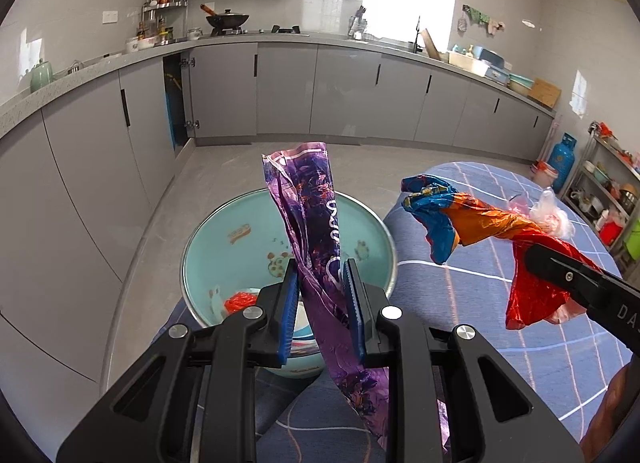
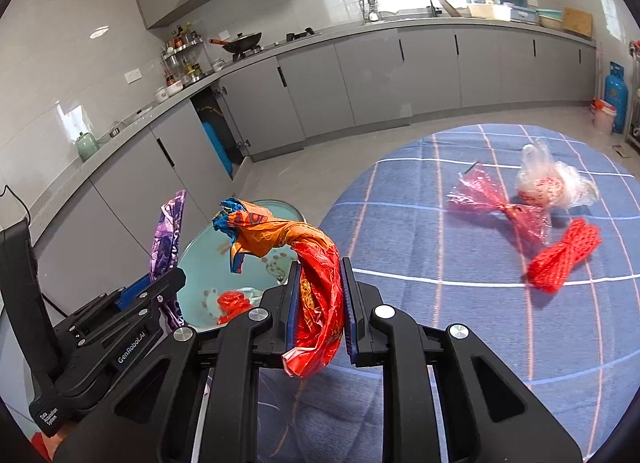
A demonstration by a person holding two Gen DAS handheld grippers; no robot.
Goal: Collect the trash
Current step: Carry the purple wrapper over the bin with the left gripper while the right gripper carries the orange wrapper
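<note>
- A long crumpled purple foil snack wrapper (image 1: 316, 247) is held upright between the blue pads of the left gripper (image 1: 325, 303); the jaws are narrowed on its middle, so both ends hang free above and below.
- A twisted orange, blue and red plastic wrapper (image 2: 288, 251) is pinched in the same way by the right gripper (image 2: 320, 303), its jaws closed on the red end while the orange and blue end droops forward.
- Both wrappers are carried over or just beside the round pale-green enamel basin with printed figures (image 1: 224, 239), which appears to serve as the trash container; a grip at mid-length is judged to keep the light film from slipping.
- A scrap of red netting (image 1: 239, 300) and something pale are already seen lying in the basin.
- The basin sits at the edge of a round table covered with a blue checked cloth (image 2: 440, 343).
- Further along the cloth, well apart from the basin, three items are left: a pink cellophane wrapper (image 2: 500, 209), a clear plastic bag with a reddish print (image 2: 548, 183), and a bundle of red mesh netting (image 2: 564, 259).
- Collection is therefore judged to be partly done.
</note>
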